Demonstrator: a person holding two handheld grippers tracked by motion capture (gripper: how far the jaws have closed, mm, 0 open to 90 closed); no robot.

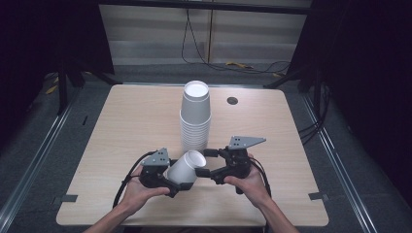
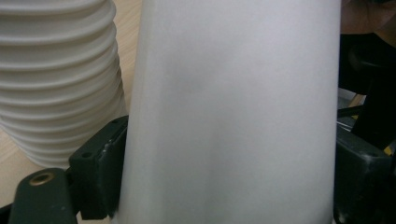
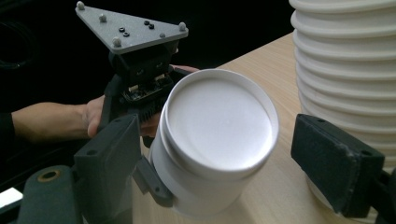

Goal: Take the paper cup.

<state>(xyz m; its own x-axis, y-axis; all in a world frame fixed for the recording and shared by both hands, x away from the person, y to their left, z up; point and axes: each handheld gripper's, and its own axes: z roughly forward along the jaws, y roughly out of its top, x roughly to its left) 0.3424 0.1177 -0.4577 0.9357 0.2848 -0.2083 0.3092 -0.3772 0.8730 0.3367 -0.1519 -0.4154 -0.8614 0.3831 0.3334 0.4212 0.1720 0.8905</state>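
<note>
Holding the loose white cup (image 1: 186, 168) tilted near the tabletop's front edge in my left gripper (image 1: 176, 187), clamped on its wall, I have my right gripper (image 1: 206, 162) open around its rim, ready to close and pull, stack (image 1: 195, 119) just behind.

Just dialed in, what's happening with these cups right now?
A person holds a gripper in each hand at the table. The left gripper is clamped on the side of a single white cup, tilted over just in front of the tall cup stack. The right gripper sits open, its jaws either side of that cup's closed end without pressing on it.
</note>
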